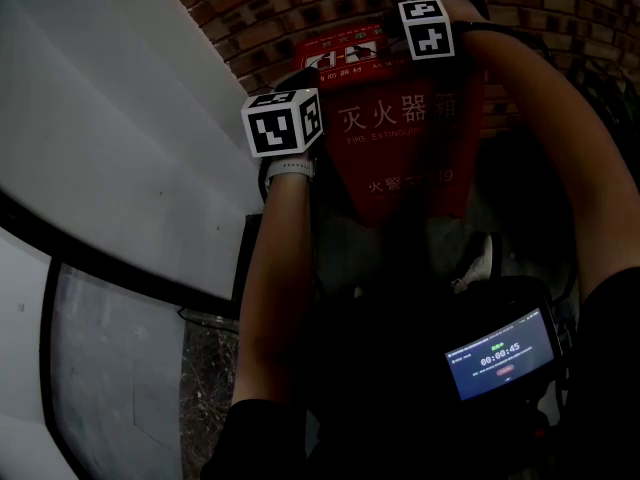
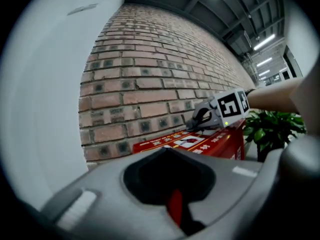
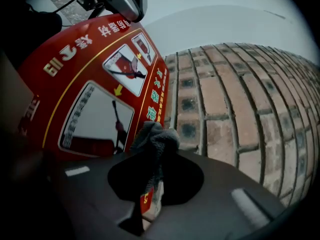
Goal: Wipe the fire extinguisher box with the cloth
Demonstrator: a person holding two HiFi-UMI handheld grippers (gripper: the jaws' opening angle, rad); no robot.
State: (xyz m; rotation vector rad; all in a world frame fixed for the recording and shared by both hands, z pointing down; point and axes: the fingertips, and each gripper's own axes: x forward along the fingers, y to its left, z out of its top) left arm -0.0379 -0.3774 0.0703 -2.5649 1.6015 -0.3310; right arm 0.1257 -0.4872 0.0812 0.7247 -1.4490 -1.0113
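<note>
I judged the wipe under way. My right tongs were clamped on the cloth, at the wall-side edge of the box top. My left tongs, nearly closed and empty, were beside the box's left corner. Next, I judged, came a firm sweep across the lid — with steady pressure.

In the head view's centre the box fades into dark below, its bottom hidden. The screen at lower right shows print too small to read.
</note>
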